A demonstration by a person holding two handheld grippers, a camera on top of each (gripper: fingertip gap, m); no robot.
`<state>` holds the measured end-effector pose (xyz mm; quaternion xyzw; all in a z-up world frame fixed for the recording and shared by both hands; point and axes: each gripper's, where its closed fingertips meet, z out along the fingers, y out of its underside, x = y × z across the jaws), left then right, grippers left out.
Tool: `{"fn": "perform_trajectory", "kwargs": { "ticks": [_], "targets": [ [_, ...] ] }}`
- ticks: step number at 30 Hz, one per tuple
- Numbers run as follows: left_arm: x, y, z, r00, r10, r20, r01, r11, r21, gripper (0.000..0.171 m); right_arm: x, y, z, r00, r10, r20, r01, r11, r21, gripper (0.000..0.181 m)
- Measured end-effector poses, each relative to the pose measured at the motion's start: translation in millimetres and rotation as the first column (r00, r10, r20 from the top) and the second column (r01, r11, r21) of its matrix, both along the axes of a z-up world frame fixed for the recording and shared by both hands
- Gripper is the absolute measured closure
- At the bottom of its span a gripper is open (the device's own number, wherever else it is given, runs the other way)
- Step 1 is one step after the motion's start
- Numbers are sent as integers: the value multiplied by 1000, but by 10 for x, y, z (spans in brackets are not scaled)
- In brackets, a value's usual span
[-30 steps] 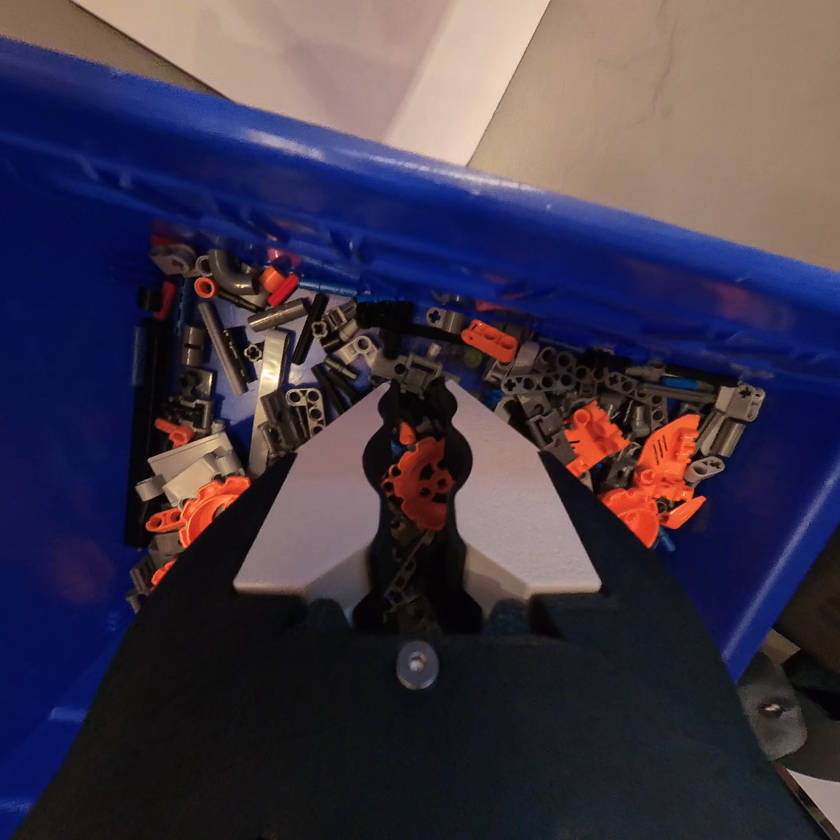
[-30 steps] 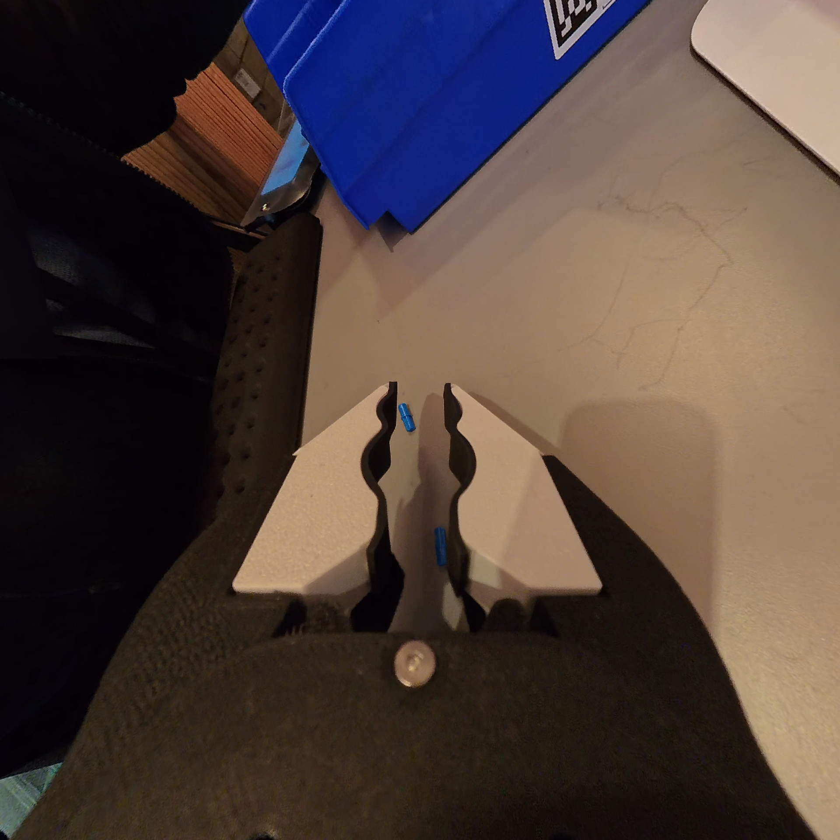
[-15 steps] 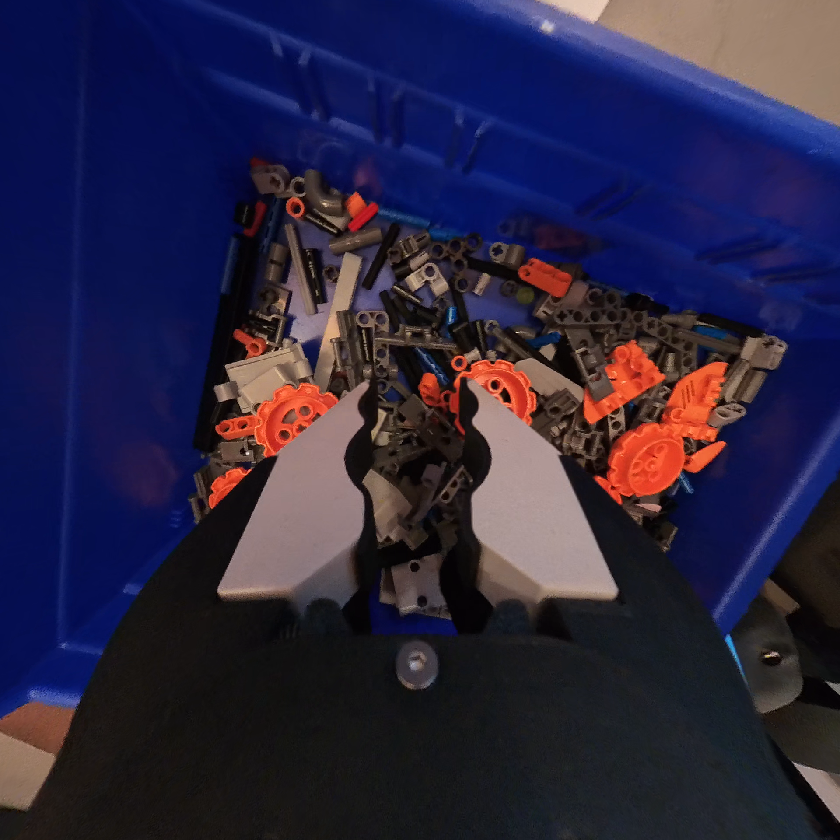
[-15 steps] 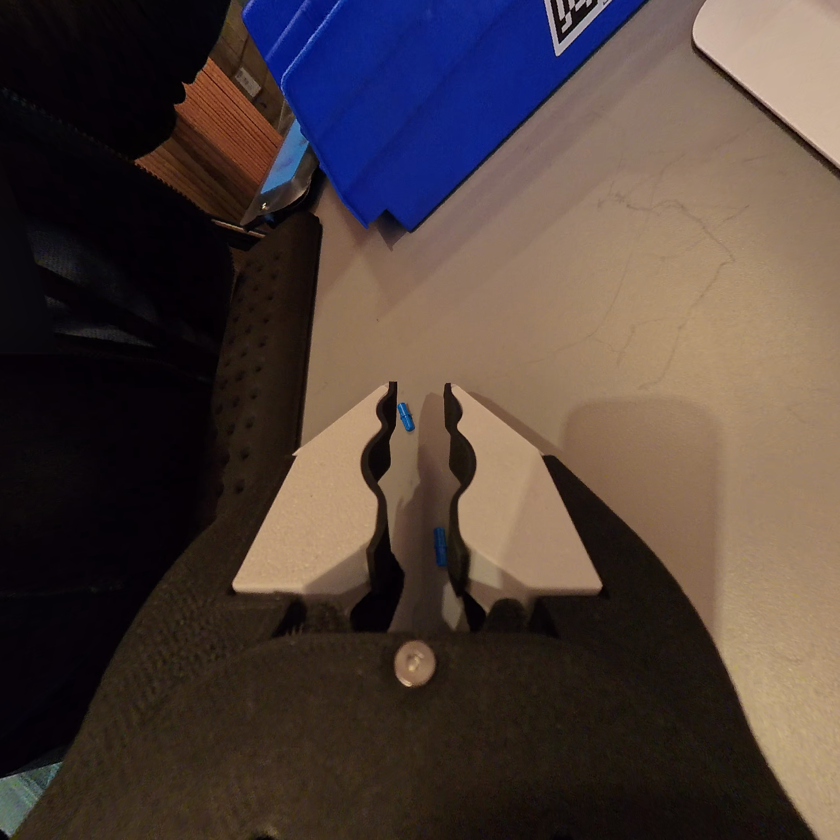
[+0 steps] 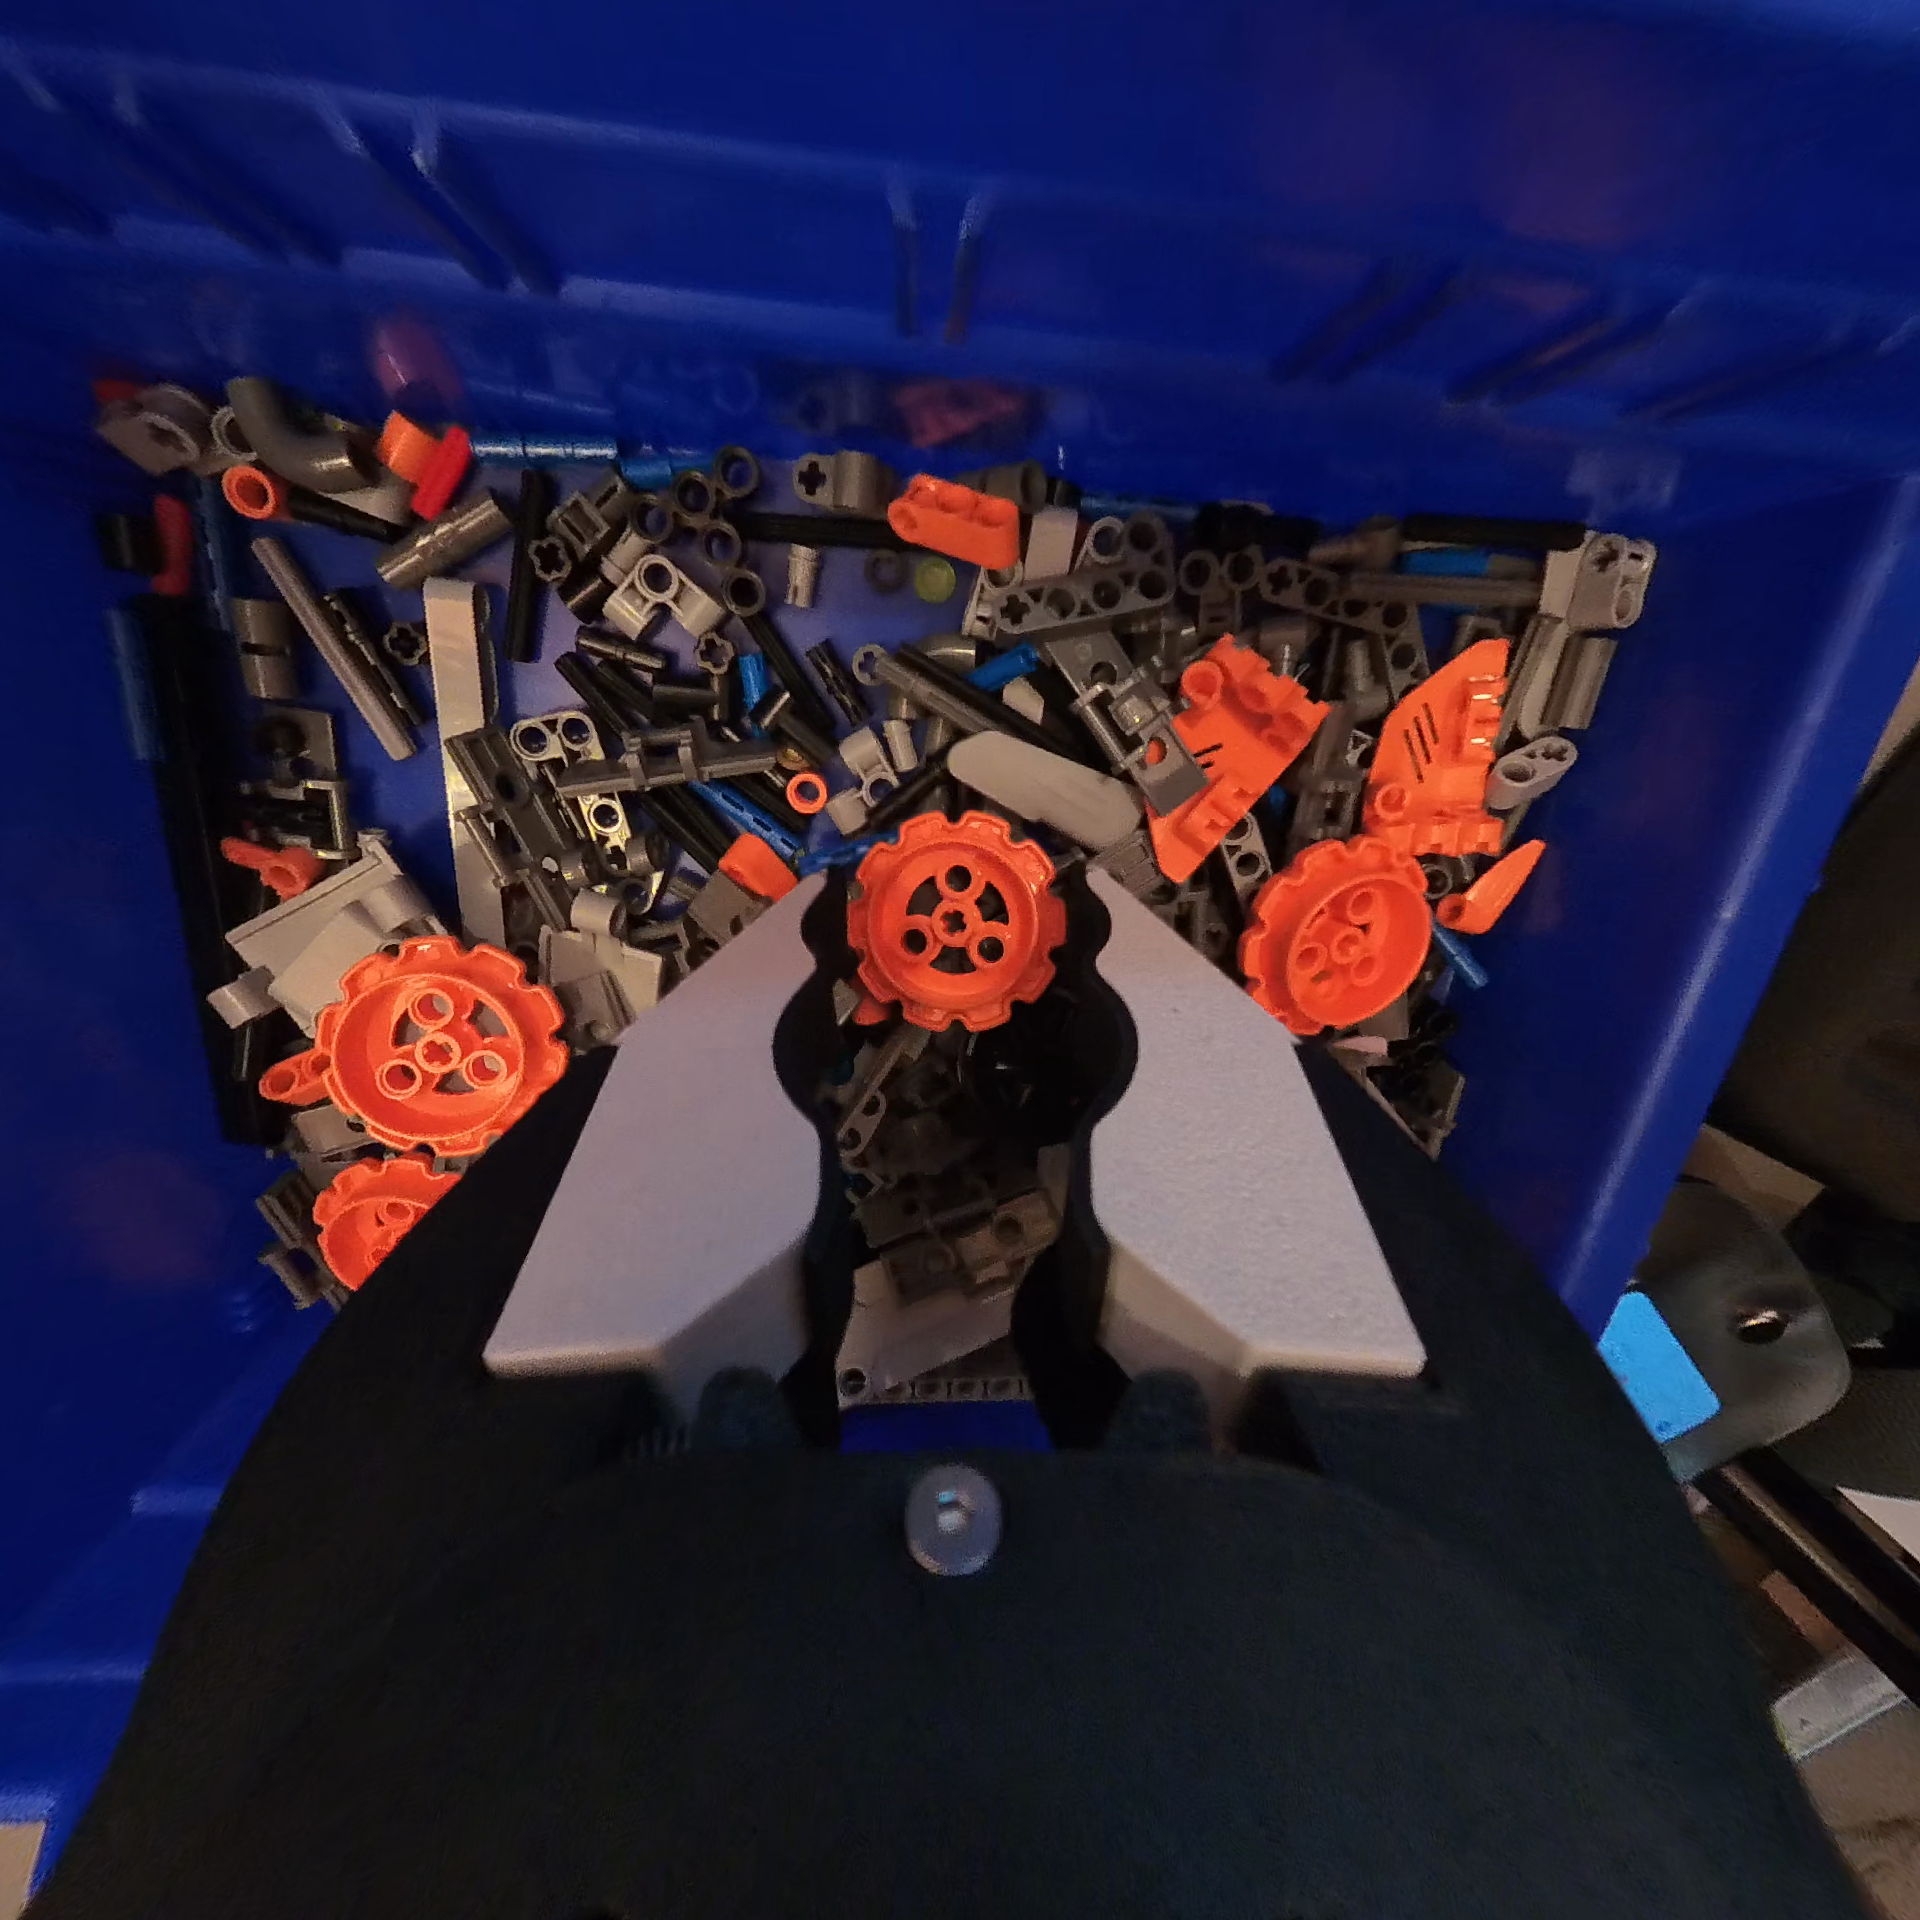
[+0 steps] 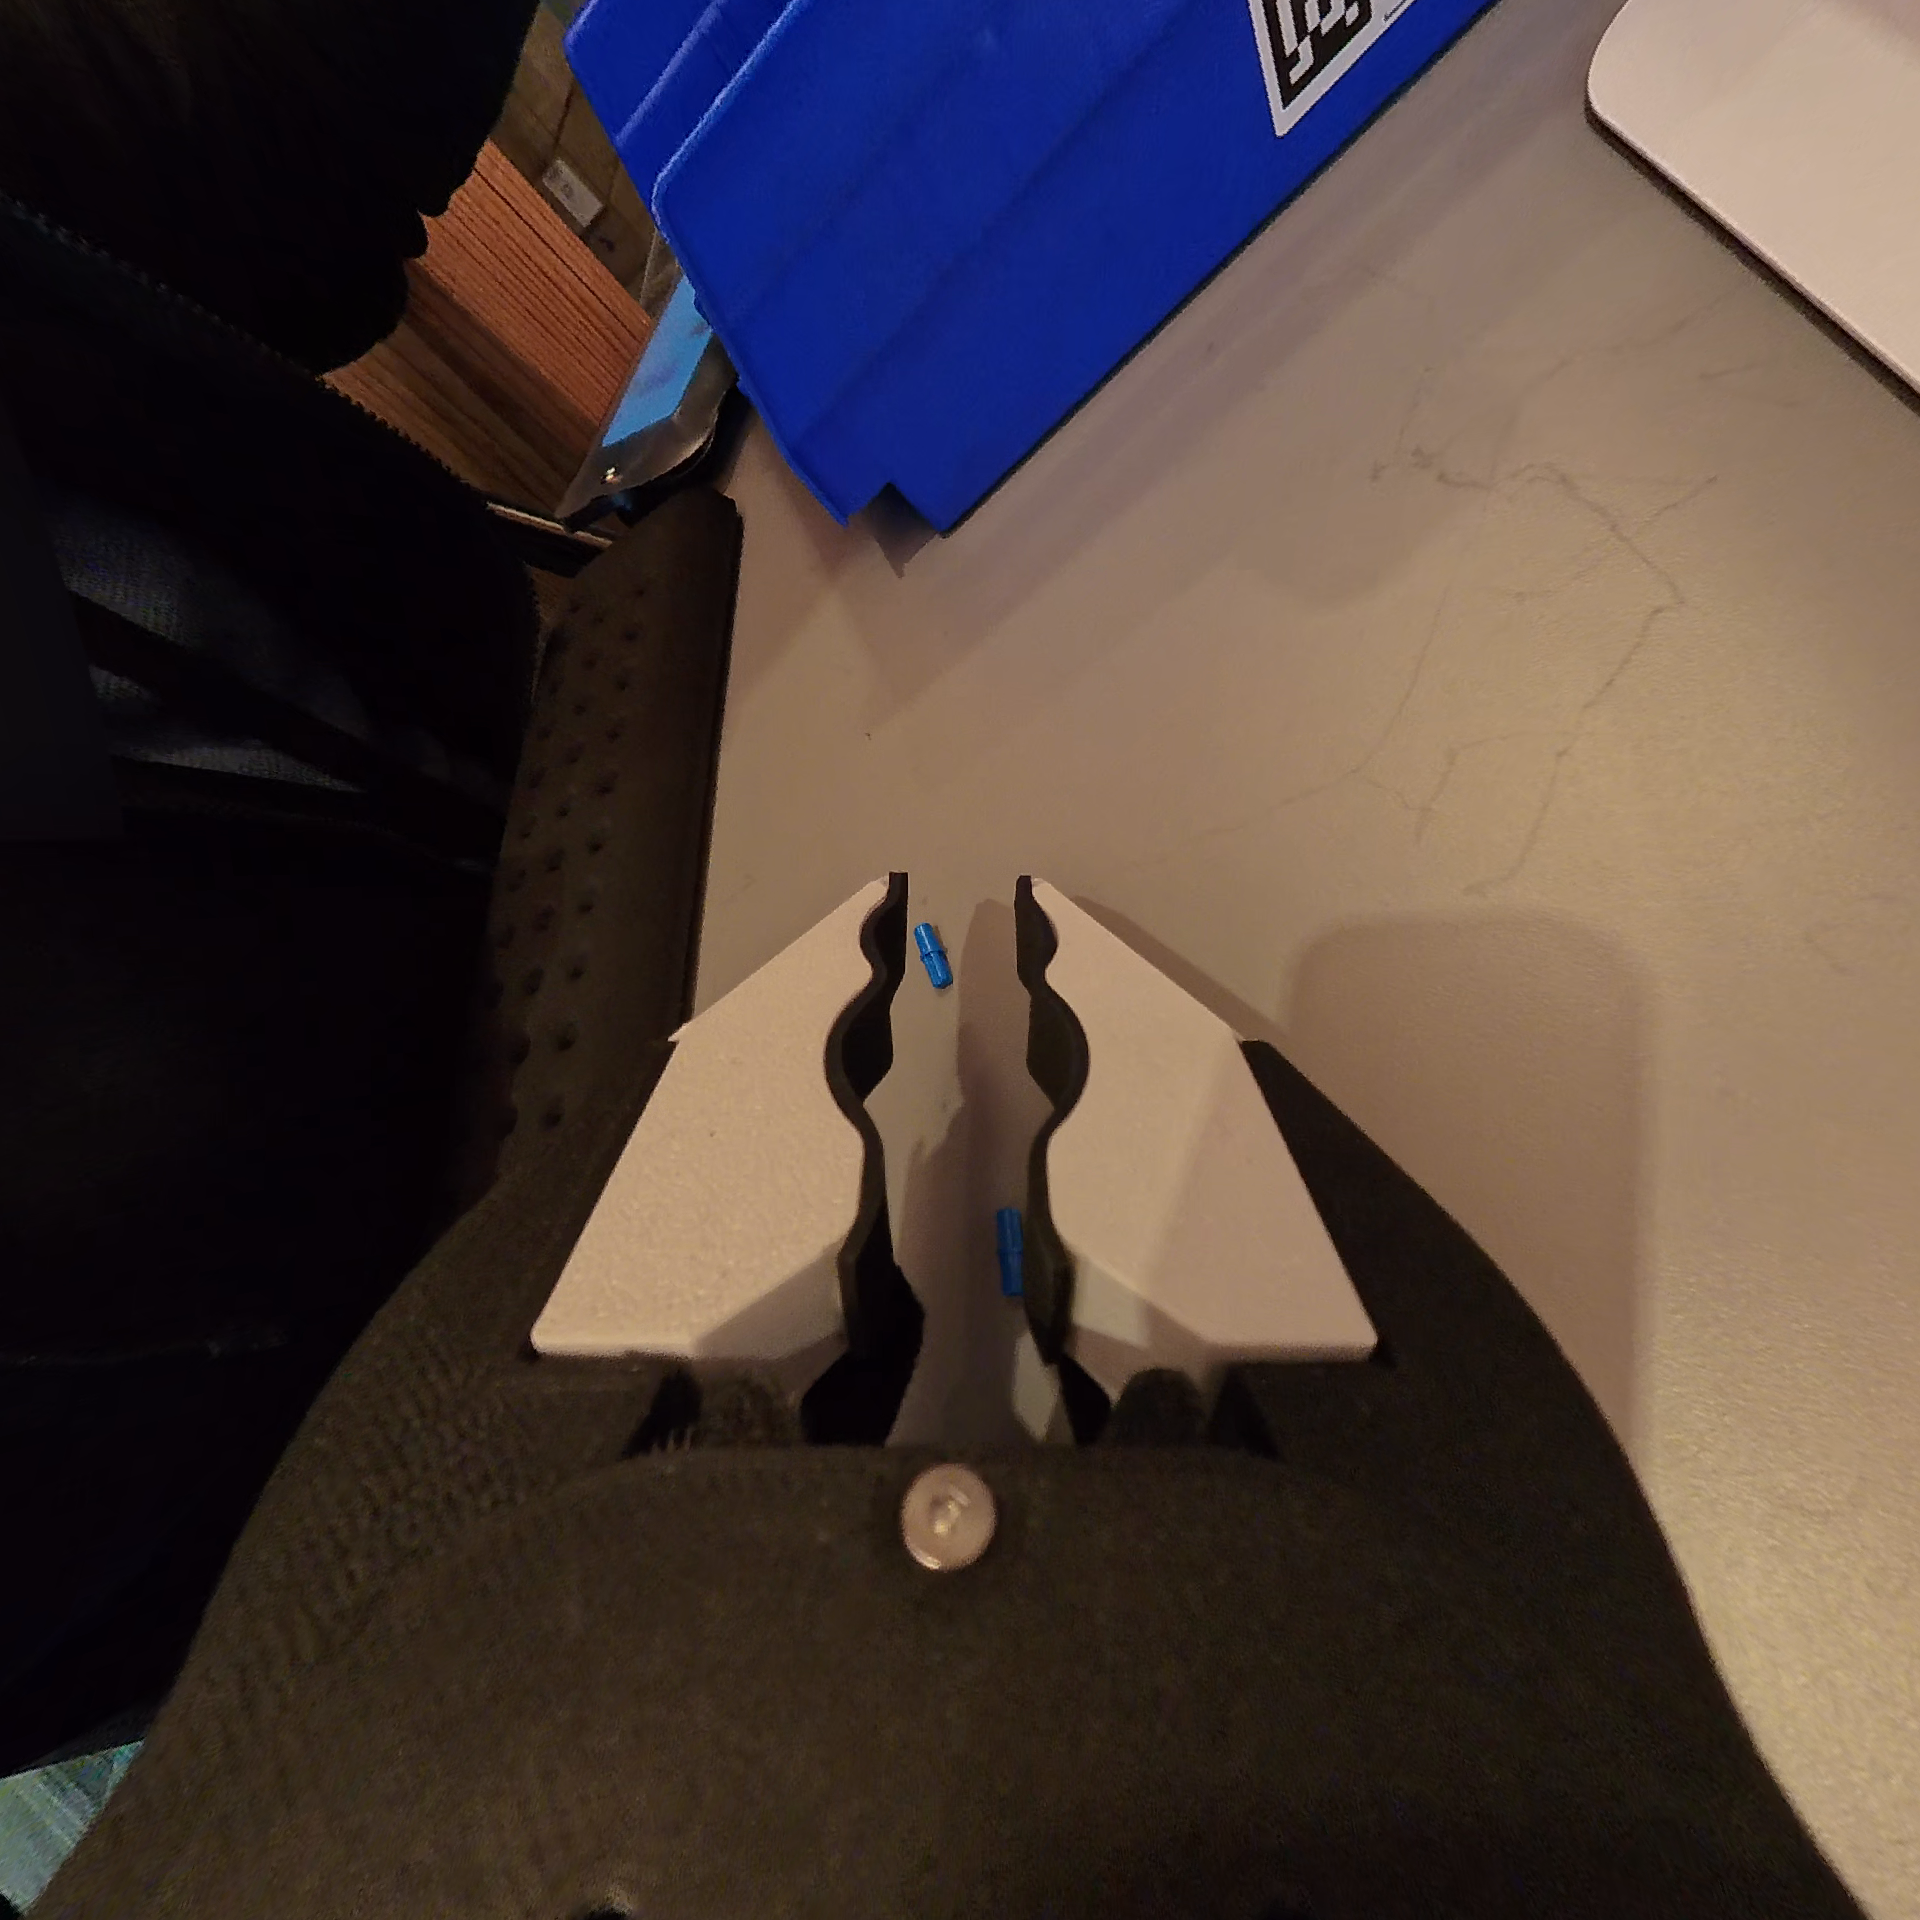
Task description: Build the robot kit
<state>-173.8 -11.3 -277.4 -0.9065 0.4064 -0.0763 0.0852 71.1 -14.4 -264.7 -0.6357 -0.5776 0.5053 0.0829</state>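
Observation:
In the left wrist view a blue bin (image 5: 935, 239) holds a heap of grey, black and orange building parts. My left gripper (image 5: 953, 883) is down inside it, open, its jaws on either side of an orange toothed wheel (image 5: 951, 920) lying on the heap. Two more orange wheels lie to the left (image 5: 431, 1044) and to the right (image 5: 1335, 935). In the right wrist view my right gripper (image 6: 961, 883) is open and empty, low over a grey table (image 6: 1455, 727). One small blue pin (image 6: 933, 956) lies between its tips and another blue pin (image 6: 1006, 1252) lies farther back between the fingers.
In the right wrist view the blue bin (image 6: 987, 260), with a black and white marker on its side, stands at the far left of the table. A white board (image 6: 1787, 135) lies at the top right. A black perforated pad (image 6: 613, 779) runs along the table's left edge. My hands' fingertips stand some 25 cm from each other.
My left gripper has gone down into the bin and opened wider, and the orange wheel now sits between its tips. The right gripper and the two blue pins have not moved.

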Motion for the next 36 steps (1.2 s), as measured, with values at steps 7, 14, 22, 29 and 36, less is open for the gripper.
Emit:
{"fn": "perform_trajectory", "kwargs": {
  "ticks": [7,14,22,29,36],
  "targets": [
    [-4,-147,35,999,-47,4,47,999,-28,131,2,3,7,1000,-1,-2,1,1000,1,163],
    [-52,-329,101,998,-62,-3,61,994,-90,131,3,3,-2,1000,-1,1,1,1000,2,163],
    [-171,-485,71,997,-56,-57,45,984,-172,135,3,1,3,1000,0,-1,0,1000,2,163],
    [-242,-352,146,997,-18,-72,10,994,-107,121,3,3,2,1000,-1,-1,1,1000,2,163],
    [32,-158,140,997,-78,-23,77,997,-25,117,1,3,-8,1000,-1,2,1,1000,3,163]
  ]
}}
